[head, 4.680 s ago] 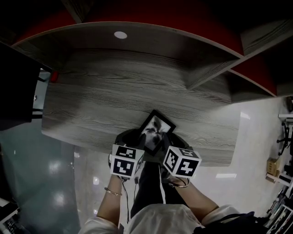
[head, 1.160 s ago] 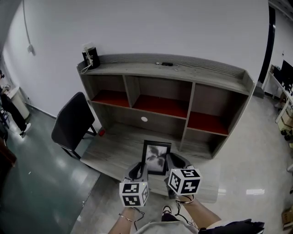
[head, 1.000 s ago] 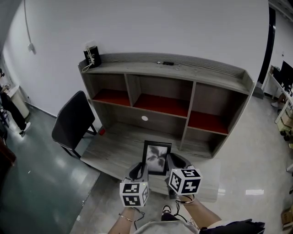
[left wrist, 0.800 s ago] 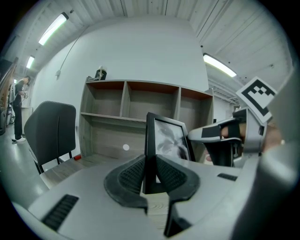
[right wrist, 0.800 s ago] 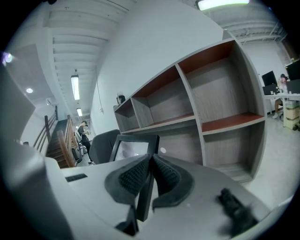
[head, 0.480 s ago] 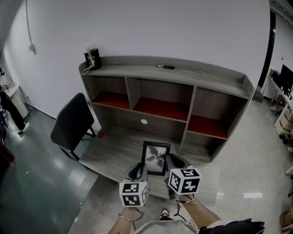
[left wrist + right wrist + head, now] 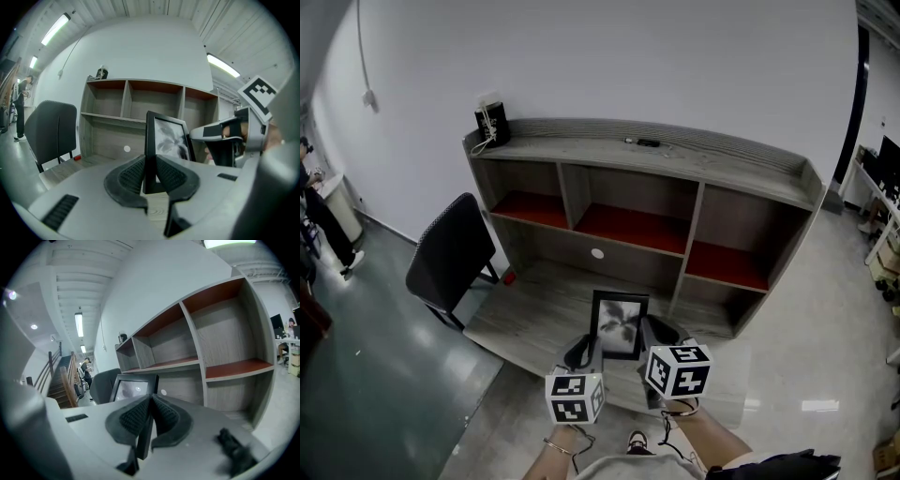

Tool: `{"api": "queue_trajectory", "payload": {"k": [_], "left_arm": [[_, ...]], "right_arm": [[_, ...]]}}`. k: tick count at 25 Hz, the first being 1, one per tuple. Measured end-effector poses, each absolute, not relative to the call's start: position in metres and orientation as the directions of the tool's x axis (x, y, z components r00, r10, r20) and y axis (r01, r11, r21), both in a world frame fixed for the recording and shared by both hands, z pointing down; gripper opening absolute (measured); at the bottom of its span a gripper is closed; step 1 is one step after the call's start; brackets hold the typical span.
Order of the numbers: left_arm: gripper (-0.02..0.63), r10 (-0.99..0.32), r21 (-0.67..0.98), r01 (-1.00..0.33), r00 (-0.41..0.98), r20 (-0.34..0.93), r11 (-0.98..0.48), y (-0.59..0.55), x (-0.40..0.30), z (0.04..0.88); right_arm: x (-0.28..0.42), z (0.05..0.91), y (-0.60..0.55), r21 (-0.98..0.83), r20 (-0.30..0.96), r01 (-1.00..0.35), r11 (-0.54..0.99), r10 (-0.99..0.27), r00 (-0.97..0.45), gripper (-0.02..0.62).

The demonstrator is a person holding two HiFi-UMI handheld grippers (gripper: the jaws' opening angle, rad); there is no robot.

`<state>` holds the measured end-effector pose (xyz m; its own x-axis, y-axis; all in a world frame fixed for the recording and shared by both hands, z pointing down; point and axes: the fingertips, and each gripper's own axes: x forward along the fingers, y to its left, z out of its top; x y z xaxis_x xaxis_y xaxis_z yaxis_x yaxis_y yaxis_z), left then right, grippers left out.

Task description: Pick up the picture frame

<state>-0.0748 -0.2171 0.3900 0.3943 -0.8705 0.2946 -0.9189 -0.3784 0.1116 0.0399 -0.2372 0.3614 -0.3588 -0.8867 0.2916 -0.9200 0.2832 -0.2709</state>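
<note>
**Picture frame pinched at both side edges in front of a shelf unit**

The head view alone takes in the whole scene: a grey wooden shelf unit [image 7: 750, 216] with red-floored compartments against a white wall, a low desk surface [image 7: 534, 305] in front of it, and a black chair [image 7: 450, 253] at the left. The picture frame [image 7: 620, 324] stands upright over the near part of that surface, between the left gripper [image 7: 584, 352] and the right gripper [image 7: 660, 339]. Whether its lower edge touches the wood, no view settles.

The left gripper view shows what the head view hides: the left gripper [image 7: 150, 174] has its ribbed pads pressed on the frame's [image 7: 171, 138] black left edge, with the picture in the frame facing the camera. The right gripper view shows the right gripper [image 7: 149, 417] clamped likewise on the opposite edge of the frame [image 7: 132, 386], and only here a staircase [image 7: 63, 380] appears far off. A small black box [image 7: 491, 122] on the shelf top shows clearly only from the head.
</note>
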Motion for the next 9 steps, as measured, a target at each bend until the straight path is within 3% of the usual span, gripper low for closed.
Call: {"api": "queue_trajectory", "payload": {"k": [9], "left_arm": [[0.077, -0.867, 0.111, -0.917, 0.398, 0.301, -0.383, -0.2186, -0.0684, 0.3948]], "right_arm": [[0.0459, 0.3641, -0.2380, -0.277, 0.289, -0.918, 0.284, -0.886, -0.362, 0.035]]}}
